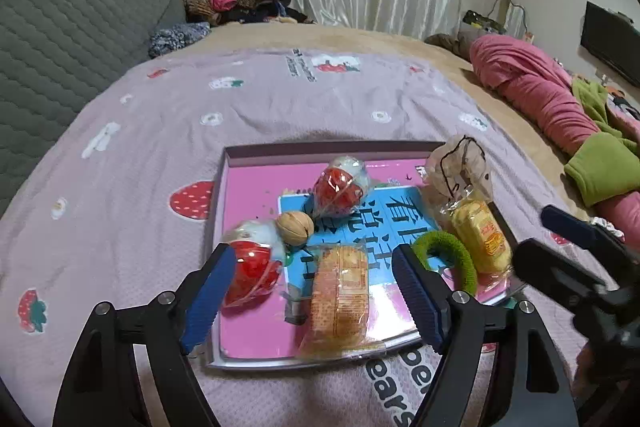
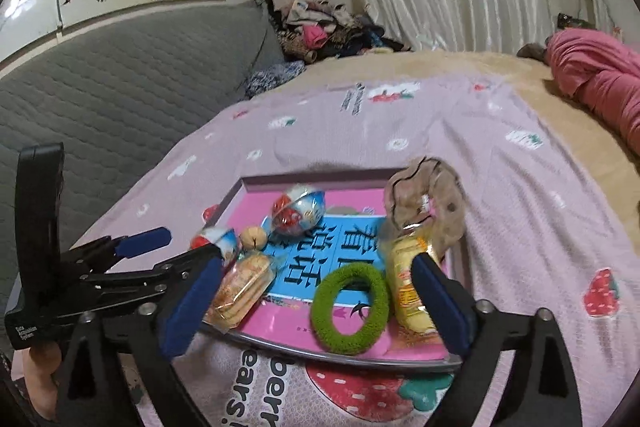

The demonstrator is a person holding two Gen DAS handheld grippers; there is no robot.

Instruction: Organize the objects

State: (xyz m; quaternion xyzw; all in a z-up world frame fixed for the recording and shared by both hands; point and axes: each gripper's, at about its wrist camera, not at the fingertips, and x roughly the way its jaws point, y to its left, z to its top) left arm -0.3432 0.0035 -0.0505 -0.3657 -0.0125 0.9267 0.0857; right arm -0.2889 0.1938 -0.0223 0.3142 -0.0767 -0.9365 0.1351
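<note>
On a bed spread with a lilac strawberry-print blanket (image 1: 160, 131), a shallow pink tray (image 1: 256, 187) holds the items being sorted, and all places here are given from that tray. At its left edge the left gripper (image 1: 316, 291) hangs with jaws spread wide and nothing between them, its left finger just beside a red-and-white wrapped candy (image 1: 252, 267) in the tray's near-left corner. Touching that candy on its far side lies a walnut (image 1: 295, 229), and beyond the walnut, toward the tray's middle, rests a second red-and-white wrapped candy (image 1: 340, 187). Between the left gripper's fingers, at the tray's near edge, lies a wrapped orange biscuit pack (image 1: 340, 303), its end overhanging the rim. Right of it a green fuzzy hair tie (image 2: 350, 311) lies flat on the tray floor near the front rim. At the tray's right side a yellow wrapped snack (image 2: 404, 279) lies lengthwise, and a beige scrunchie (image 2: 424, 203) sits over the far-right rim. The right gripper (image 2: 316, 303) is likewise wide open and empty, its fingers on either side of the hair tie, the right finger overlapping the yellow snack in view
</note>
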